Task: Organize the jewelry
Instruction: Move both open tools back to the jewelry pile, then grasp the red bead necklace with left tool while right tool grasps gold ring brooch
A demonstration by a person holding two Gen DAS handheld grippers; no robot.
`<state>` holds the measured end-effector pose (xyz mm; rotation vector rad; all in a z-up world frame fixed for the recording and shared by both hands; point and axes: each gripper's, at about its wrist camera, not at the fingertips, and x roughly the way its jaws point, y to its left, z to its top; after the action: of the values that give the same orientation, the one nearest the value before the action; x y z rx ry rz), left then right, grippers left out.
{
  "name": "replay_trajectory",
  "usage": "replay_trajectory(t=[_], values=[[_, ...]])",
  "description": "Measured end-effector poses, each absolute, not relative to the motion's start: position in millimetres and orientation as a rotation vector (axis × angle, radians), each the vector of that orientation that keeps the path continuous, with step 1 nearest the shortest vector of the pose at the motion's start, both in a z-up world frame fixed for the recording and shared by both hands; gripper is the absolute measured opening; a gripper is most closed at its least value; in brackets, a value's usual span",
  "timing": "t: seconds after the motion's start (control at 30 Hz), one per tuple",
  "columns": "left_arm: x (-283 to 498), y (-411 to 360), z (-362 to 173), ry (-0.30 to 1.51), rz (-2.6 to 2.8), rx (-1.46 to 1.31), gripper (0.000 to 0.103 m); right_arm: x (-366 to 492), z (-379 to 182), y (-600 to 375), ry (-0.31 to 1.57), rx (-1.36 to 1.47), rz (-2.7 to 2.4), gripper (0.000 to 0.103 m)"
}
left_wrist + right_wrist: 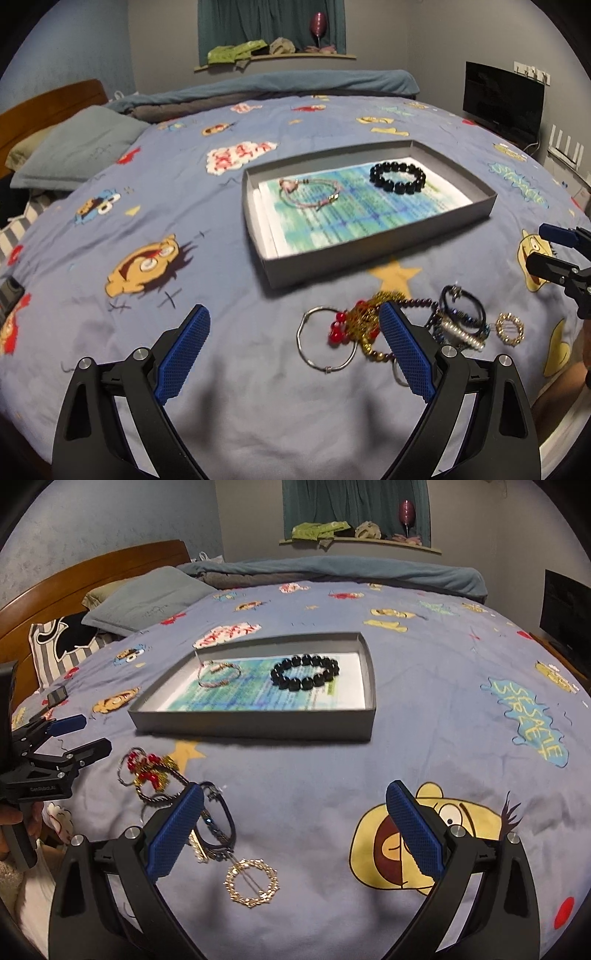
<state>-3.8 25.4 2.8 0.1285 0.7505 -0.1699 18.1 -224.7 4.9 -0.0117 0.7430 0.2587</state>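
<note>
A grey box lid (380, 254) (255, 723) lies on the bedspread and holds a black bead bracelet (397, 178) (305, 672) and a thin pink bracelet (308, 193) (218, 674). In front of it lies a jewelry pile: a silver bangle (325, 338), red beads with a gold chain (354, 323) (149, 770), dark bracelets (461, 314) (218, 823) and a gold ring brooch (510, 328) (252, 882). My left gripper (295, 354) (79, 734) is open, above the pile's left side. My right gripper (295, 834) (550, 247) is open, right of the pile.
The patterned blue bedspread (221, 398) covers the bed. Pillows (77, 147) and a wooden headboard (92, 568) are at the left. A folded blanket (295, 85) lies at the far edge. A dark screen (502, 99) stands at the right.
</note>
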Motion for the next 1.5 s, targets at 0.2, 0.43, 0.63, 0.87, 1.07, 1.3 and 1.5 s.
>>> replay_trajectory(t=[0.2,0.43,0.63,0.87,1.07,1.3,1.5], values=[[1,25,-7,0.771,-0.194,0.13,0.093,23,-9,-225,0.774,-0.007,0.274,0.098],[-2,9,-13,0.769,-0.286,0.167,0.09,28,-20,-224,0.802,-0.049,0.276,0.098],[3,0,-21,0.782,-0.298,0.201,0.088,28,-23,-225,0.815,-0.063,0.297,0.093],[5,-9,-23,0.766,-0.32,0.222,0.079,24,-23,-225,0.82,-0.076,0.323,0.076],[6,-12,-23,0.76,-0.335,0.219,0.071,17,-18,-236,0.834,-0.052,0.35,0.061],[9,-14,-23,0.766,-0.348,0.201,0.068,-1,-24,-217,0.861,-0.148,0.462,0.061],[8,-14,-24,0.766,-0.353,0.202,0.065,-9,-35,-200,0.895,-0.243,0.511,0.059]])
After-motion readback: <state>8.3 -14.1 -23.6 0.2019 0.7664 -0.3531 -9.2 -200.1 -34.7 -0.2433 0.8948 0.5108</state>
